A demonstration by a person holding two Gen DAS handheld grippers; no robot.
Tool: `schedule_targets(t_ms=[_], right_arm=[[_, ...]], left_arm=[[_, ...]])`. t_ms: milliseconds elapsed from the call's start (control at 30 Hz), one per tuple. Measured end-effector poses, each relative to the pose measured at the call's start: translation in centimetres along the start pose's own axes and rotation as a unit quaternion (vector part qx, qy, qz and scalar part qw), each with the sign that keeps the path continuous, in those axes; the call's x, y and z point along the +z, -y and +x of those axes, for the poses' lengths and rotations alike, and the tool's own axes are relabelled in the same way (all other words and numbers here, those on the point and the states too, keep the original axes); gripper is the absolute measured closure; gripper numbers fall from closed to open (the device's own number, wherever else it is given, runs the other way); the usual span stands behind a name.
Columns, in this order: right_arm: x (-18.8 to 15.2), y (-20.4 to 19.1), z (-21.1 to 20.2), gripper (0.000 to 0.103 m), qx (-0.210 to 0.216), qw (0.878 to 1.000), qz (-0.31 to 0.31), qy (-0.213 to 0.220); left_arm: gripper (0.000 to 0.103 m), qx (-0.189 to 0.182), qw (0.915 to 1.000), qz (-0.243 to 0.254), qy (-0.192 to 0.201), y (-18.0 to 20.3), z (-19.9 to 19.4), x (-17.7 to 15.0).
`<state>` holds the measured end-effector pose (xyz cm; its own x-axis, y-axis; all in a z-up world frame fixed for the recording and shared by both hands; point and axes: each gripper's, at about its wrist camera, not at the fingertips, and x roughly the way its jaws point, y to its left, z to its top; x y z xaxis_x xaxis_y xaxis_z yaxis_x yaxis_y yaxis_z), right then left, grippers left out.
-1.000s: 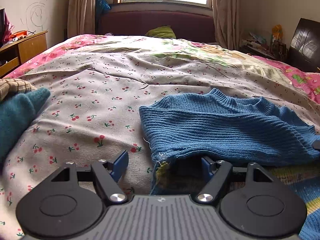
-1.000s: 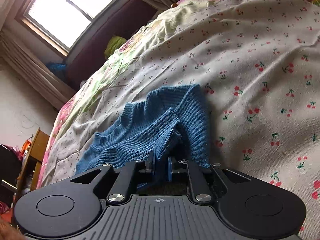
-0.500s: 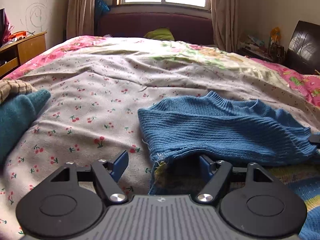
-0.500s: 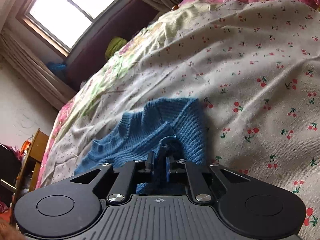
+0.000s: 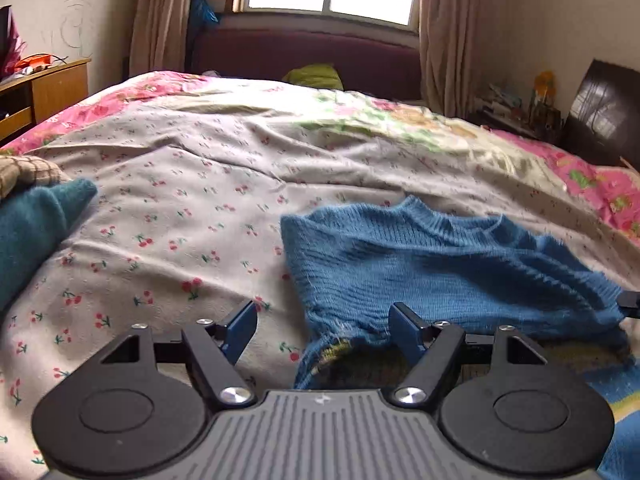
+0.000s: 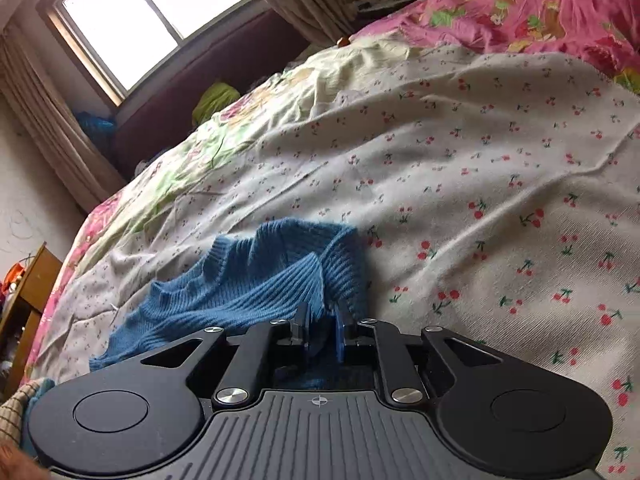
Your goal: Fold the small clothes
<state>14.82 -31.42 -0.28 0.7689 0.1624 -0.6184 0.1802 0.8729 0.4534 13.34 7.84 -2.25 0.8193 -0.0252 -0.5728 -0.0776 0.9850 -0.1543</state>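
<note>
A small blue knit sweater [image 5: 432,268] lies partly folded on the cherry-print bedsheet [image 5: 180,216]. My left gripper [image 5: 322,326] is open, its jaws wide apart at the sweater's near left edge; the right finger sits under the fabric and nothing is gripped. In the right wrist view my right gripper [image 6: 322,330] is shut on a fold of the blue sweater [image 6: 256,280] and holds that edge a little off the sheet. The sweater's collar faces away towards the window.
A teal garment [image 5: 28,240] and a checked cloth [image 5: 24,170] lie at the left. A striped blue and yellow knit [image 5: 616,392] lies at the near right. A wooden cabinet [image 5: 44,88] stands left of the bed, a dark headboard [image 5: 304,60] beyond it.
My right gripper has drawn its held sweater edge back towards me, so the sweater sits farther away and flatter. My left gripper has stayed open and risen slightly.
</note>
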Motion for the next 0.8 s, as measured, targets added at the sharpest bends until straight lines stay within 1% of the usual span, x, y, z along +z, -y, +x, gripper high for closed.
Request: schedule_targets(t_ms=[100, 133, 167, 200, 267, 333, 400, 433, 467, 500, 533, 600, 633, 667, 700, 733, 800], right_arm=[[0.7, -0.3, -1.6, 0.087, -0.022, 0.999, -0.016, 0.038], [0.8, -0.7, -1.9, 0.087, -0.026, 0.998, -0.028, 0.048], [0.8, -1.3, -2.1, 0.087, -0.020, 0.998, -0.042, 0.052], [0.9, -2.0, -2.0, 0.087, -0.009, 0.997, -0.059, 0.048], [0.6, -3.9, -1.0, 0.087, 0.017, 0.995, -0.096, 0.024], [0.0, -5.6, 0.9, 0.087, 0.036, 0.992, -0.124, -0.001], [-0.5, -6.5, 3.0, 0.087, 0.050, 0.989, -0.137, -0.022], [-0.8, -6.7, 4.2, 0.089, 0.040, 0.988, -0.144, -0.030], [-0.9, -6.5, 5.3, 0.090, 0.014, 0.988, -0.149, -0.036], [-1.0, -6.0, 6.2, 0.092, -0.011, 0.988, -0.150, -0.040], [-0.9, -5.3, 6.8, 0.102, -0.024, 0.988, -0.147, -0.039], [-0.4, -4.1, 7.0, 0.103, -0.022, 0.990, -0.137, -0.034], [0.0, -4.1, 6.7, 0.102, -0.030, 0.990, -0.132, -0.030], [0.2, -4.3, 6.3, 0.099, -0.046, 0.990, -0.135, -0.021], [0.4, -4.6, 5.8, 0.094, -0.058, 0.988, -0.140, -0.014], [0.5, -5.1, 5.1, 0.087, -0.055, 0.988, -0.145, -0.007], [0.2, -6.1, 4.1, 0.087, -0.027, 0.988, -0.150, -0.010]], left_arm=[[0.020, 0.002, 0.9995, -0.019, 0.024, -0.6, -0.9, 0.8], [0.020, 0.002, 0.9993, -0.025, 0.029, -0.6, -0.9, 1.1], [0.020, 0.001, 0.9992, -0.026, 0.030, -0.6, -0.7, 1.4], [0.020, 0.001, 0.9994, -0.023, 0.027, -0.4, -0.3, 1.7], [0.020, -0.003, 0.9997, -0.015, 0.018, 0.2, 0.9, 2.1], [0.020, -0.010, 0.9999, -0.009, 0.006, 0.9, 2.3, 2.3], [0.020, -0.012, 0.9999, 0.001, -0.007, 1.4, 3.5, 2.0], [0.020, -0.006, 0.9999, 0.007, -0.013, 1.4, 4.0, 1.7], [0.020, 0.003, 0.9997, 0.009, -0.021, 1.3, 4.4, 1.2], [0.020, 0.004, 0.9997, 0.003, -0.026, 0.9, 4.6, 0.9], [0.019, -0.004, 0.9996, -0.010, -0.027, 0.3, 4.6, 0.6], [0.018, -0.011, 0.9991, -0.029, -0.029, -0.5, 4.8, 0.6], [0.017, -0.010, 0.9991, -0.029, -0.028, -0.6, 4.9, 0.6], [0.017, -0.010, 0.9992, -0.028, -0.027, -0.6, 4.9, 0.5], [0.017, -0.010, 0.9993, -0.025, -0.025, -0.5, 4.9, 0.4], [0.017, -0.009, 0.9995, -0.022, -0.023, -0.4, 4.8, 0.4], [0.017, -0.013, 0.9994, -0.023, -0.022, -0.4, 4.8, 0.4]])
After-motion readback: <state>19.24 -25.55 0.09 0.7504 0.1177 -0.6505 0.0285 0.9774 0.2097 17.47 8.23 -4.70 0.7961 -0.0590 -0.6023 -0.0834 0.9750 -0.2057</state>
